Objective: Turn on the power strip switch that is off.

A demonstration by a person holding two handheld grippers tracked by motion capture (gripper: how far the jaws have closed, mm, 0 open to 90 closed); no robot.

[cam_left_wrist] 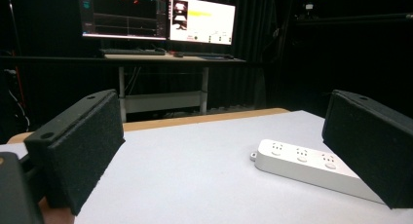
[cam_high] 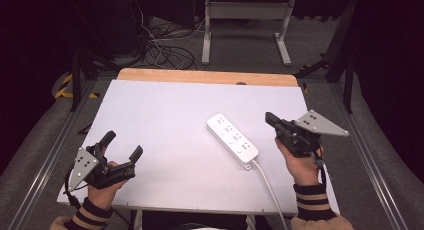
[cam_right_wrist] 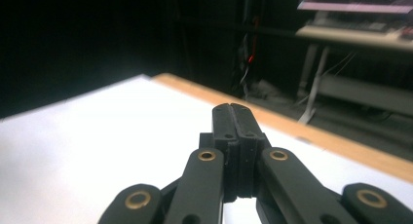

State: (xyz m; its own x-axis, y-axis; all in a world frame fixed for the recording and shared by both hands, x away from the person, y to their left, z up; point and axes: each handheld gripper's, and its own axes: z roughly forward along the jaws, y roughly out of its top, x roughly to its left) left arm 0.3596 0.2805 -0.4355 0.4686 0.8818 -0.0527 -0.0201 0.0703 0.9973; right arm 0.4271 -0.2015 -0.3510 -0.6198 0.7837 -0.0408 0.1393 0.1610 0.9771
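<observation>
White plastic power strip [cam_high: 232, 140] lies flat on the worktop [cam_high: 165, 120], right of centre, its cable [cam_high: 270, 190] trailing toward 5 o'clock. Left hand-held gripper [cam_high: 121, 145], at 8 o'clock, stands spread wide; right hand-held gripper [cam_high: 270, 118], at 3 o'clock, is clenched on nothing. Likely rigid, light and smooth; best pinched across its 2 long sides.

White power strip [cam_high: 232, 137] between tongs.
</observation>
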